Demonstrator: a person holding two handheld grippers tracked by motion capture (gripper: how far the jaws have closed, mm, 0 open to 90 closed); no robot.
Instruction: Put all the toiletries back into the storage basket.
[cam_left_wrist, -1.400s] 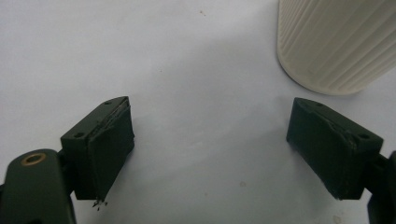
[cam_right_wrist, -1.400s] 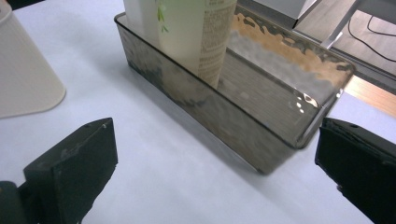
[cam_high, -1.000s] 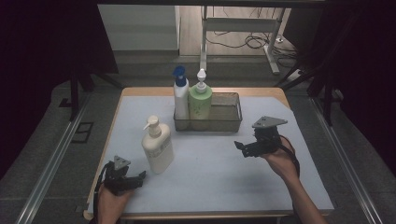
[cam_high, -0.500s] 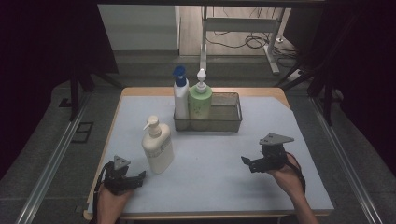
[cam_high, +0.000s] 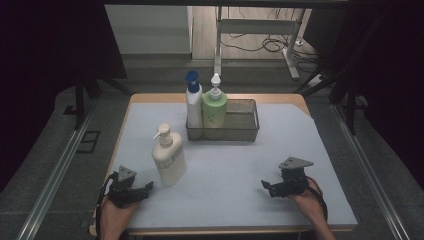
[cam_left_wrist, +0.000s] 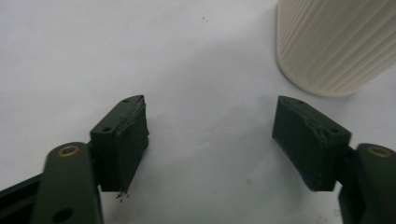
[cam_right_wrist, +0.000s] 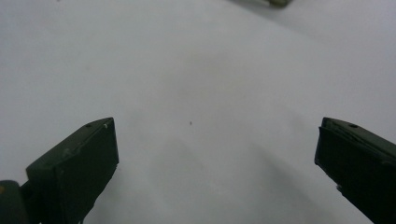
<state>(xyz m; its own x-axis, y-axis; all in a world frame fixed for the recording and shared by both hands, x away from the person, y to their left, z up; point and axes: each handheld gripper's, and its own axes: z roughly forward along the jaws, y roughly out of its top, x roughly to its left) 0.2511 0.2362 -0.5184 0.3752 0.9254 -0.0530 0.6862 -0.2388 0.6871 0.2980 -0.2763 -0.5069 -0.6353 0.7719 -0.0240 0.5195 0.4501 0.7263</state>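
Looking down, high view: left gripper (cam_high: 142, 188) sits low at the table's (cam_high: 300, 130) near-left edge, just beside the cream pump bottle (cam_high: 168, 156); right gripper (cam_high: 267, 187) hovers near the front right, well apart from it.
Left gripper view: jaws gaping but just been closing, nothing between them; bottle's ribbed base (cam_left_wrist: 334, 44) stands ahead, untouched.
Right gripper view: jaws spread wide over bare white mat (cam_right_wrist: 196, 84), holding nothing.

The right gripper (cam_high: 270, 188) now sits lower right in the high view, down and nearer the bottom edge than before, while the left gripper (cam_high: 141, 190) has just been closing its empty jaws slightly.
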